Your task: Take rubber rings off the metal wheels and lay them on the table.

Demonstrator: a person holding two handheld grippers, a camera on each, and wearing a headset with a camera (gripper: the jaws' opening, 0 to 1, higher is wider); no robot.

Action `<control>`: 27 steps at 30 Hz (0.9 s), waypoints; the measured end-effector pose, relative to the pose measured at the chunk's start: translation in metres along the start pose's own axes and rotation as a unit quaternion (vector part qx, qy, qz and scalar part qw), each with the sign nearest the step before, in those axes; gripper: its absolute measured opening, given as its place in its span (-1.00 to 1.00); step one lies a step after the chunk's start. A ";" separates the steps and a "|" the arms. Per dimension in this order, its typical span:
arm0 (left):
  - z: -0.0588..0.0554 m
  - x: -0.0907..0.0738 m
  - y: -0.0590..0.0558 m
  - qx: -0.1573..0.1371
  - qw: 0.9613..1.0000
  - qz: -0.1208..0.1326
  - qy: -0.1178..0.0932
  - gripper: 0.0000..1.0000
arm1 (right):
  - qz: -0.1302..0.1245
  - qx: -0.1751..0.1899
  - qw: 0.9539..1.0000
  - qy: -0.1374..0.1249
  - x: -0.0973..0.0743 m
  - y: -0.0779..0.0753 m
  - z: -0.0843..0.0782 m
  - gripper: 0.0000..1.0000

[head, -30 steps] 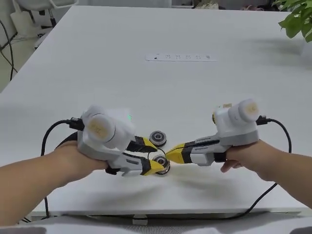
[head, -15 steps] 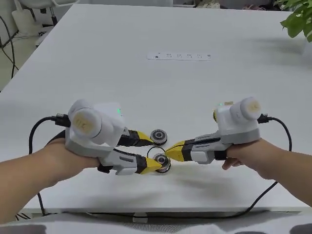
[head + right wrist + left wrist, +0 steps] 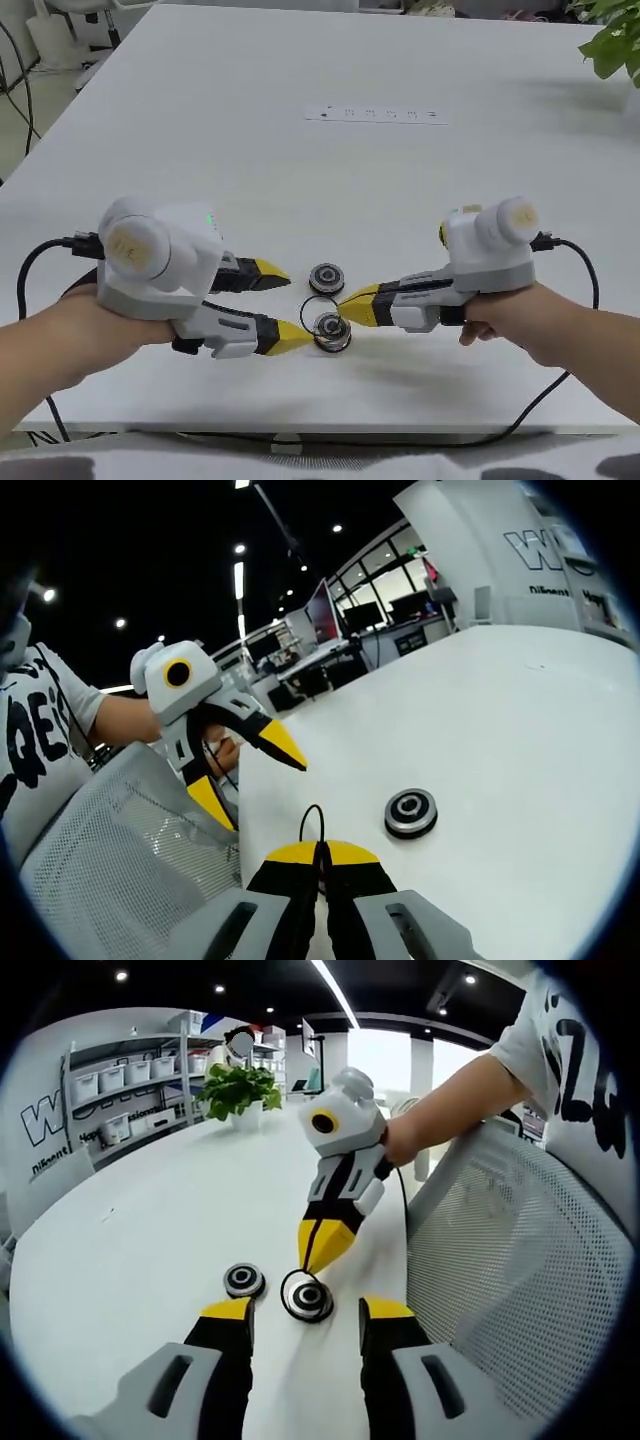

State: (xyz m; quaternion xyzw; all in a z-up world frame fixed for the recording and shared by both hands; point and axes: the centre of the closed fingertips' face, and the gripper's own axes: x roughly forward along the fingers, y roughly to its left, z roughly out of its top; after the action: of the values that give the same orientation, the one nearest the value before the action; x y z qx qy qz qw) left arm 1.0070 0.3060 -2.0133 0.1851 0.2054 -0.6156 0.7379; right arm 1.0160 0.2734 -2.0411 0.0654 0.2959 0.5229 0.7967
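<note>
R gripper (image 3: pixel 350 300), yellow-tipped, w/ jaws pressed together on a thin black rubber ring (image 3: pixel 318 308), pinching it at the ring's right side. The ring reads as a fine wire-like loop, open in the middle, white table (image 3: pixel 400 200) showing through. In the right gripper view it rises as a narrow loop from the closed tips.

The loop's lower edge meets the near round metal wheel (image 3: pixel 331 332), which sits close to the table's front edge. Can't tell whether the ring is still hooked on it or fully free. This wheel is silver w/ a bearing-like centre. The far round metal wheel (image 3: pixel 326 278) lies flat just behind, apart from the ring, w/ a dark outer band and silver inner rings.

L gripper (image 3: pixel 285 302) has jaws spread wide, holding nothing; tips sit just left of both wheels, the lower tip near the near wheel.
</note>
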 end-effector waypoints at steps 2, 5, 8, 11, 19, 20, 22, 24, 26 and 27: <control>0.001 -0.004 0.002 -0.005 1.000 0.008 -0.004 -0.14 | 0.001 -0.001 1.000 -0.002 0.001 0.002 0.002 -1.00; 0.001 -0.009 0.005 -0.011 1.000 0.016 -0.010 -0.08 | 0.002 -0.002 1.000 -0.002 0.002 0.003 0.003 -1.00; 0.001 -0.013 0.006 -0.014 1.000 0.019 -0.012 -0.07 | 0.003 -0.003 1.000 -0.001 0.003 0.004 0.003 -1.00; -0.001 -0.016 0.008 -0.017 1.000 0.022 -0.013 -0.04 | 0.005 -0.003 1.000 0.000 0.004 0.004 0.004 -1.00; -0.006 -0.025 0.010 -0.030 0.999 0.033 -0.018 0.06 | 0.009 -0.003 1.000 -0.002 0.009 0.011 0.008 -1.00; -0.007 -0.026 0.010 -0.030 0.999 0.033 -0.017 0.07 | 0.010 -0.003 1.000 -0.001 0.010 0.012 0.008 -1.00; -0.009 -0.028 0.010 -0.033 0.999 0.034 -0.018 0.08 | 0.010 -0.003 1.000 0.001 0.011 0.014 0.008 -1.00; -0.010 -0.031 0.010 -0.035 0.999 0.036 -0.019 0.09 | 0.011 -0.003 1.000 0.002 0.014 0.017 0.009 -1.00; -0.011 -0.032 0.010 -0.036 0.998 0.038 -0.019 0.10 | 0.012 -0.004 1.000 0.003 0.015 0.019 0.010 -1.00; -0.012 -0.033 0.010 -0.036 0.998 0.039 -0.019 0.10 | 0.014 -0.004 1.000 0.003 0.018 0.021 0.010 -1.00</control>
State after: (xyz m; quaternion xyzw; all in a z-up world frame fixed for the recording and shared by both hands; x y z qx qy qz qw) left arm 1.0105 0.3415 -2.0053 0.1544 0.2067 -0.5821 0.7711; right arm 1.0100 0.2999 -2.0312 0.0644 0.2951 0.5352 0.7889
